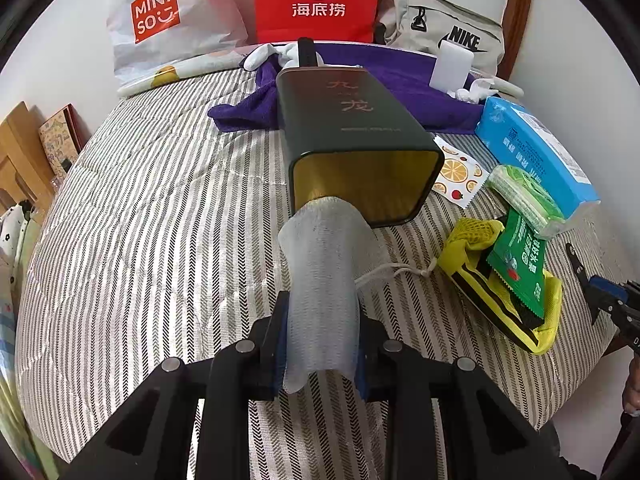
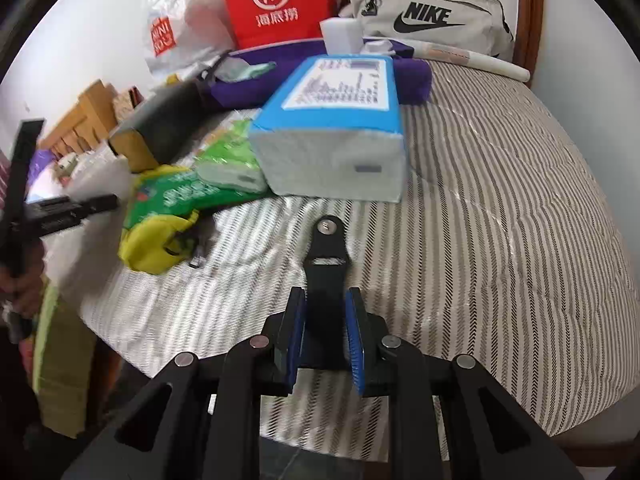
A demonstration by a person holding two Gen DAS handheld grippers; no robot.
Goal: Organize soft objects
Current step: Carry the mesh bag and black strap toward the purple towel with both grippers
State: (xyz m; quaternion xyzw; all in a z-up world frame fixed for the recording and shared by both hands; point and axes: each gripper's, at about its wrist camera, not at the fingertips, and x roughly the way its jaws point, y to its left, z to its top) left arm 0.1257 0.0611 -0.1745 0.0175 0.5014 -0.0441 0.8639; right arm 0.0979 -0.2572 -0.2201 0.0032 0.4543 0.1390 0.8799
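One white foam sleeve [image 1: 320,280] is clamped between the blue pads of the left hand-held gripper [image 1: 320,344], and its far end is seen at the open, gold-lined mouth of one dark green tin box [image 1: 352,128] lying on its side on the striped bed [image 1: 140,200]. A thin white cord [image 1: 396,270] is trailed from beside the sleeve toward the yellow mesh pouch [image 1: 472,248].

On the right side, one black bracket-like part [image 2: 326,280] is pinched between the blue pads of the right hand-held gripper [image 2: 326,336], held just above the bedspread; what exactly the part is cannot be told.

Soft things are counted across the bed: one blue tissue pack [image 2: 332,120], one small green tissue packet [image 2: 224,164], one green sachet [image 2: 176,196], one yellow mesh pouch, one purple towel [image 1: 400,80] spread behind the tin. One white block [image 1: 452,68] is stood on the towel, and one fruit-printed sachet [image 1: 460,176] is laid flat just beside the tin's mouth.

Along the headboard wall three bags are lined up: one white Miniso bag [image 1: 160,16], one red paper bag [image 1: 316,0], one grey Nike bag [image 1: 448,28].
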